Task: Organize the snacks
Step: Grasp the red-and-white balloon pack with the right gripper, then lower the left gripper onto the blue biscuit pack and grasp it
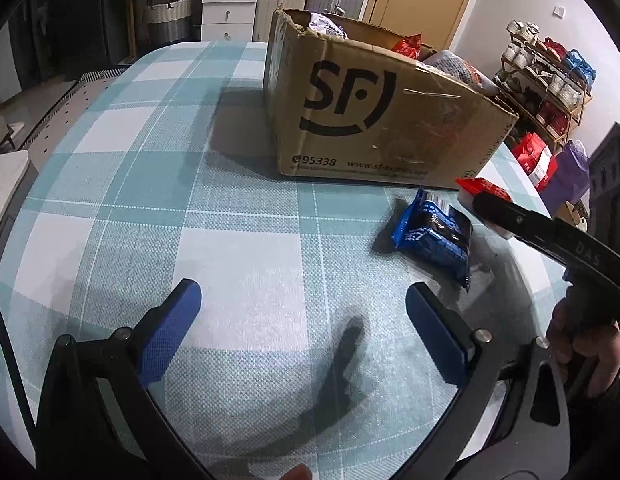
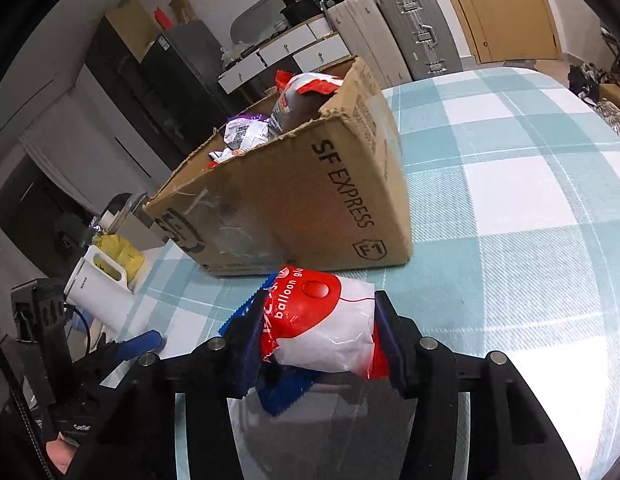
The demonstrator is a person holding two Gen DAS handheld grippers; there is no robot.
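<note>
Two tools showing; right tool is gripping a red-and-white packet just before the cardboard box; left tool is gaping wide, blue packet lying on the counter near that box.

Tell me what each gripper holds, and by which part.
The right gripper clamps the red-and-white snack packet across its sides, near the packet's nearer end. The left gripper is open and holds nothing.

We see a red-and-white snack packet clamped between the right tool pads, above a blue snack packet lying flat on the checked tabletop, near the open cardboard box heaped with snacks.
</note>
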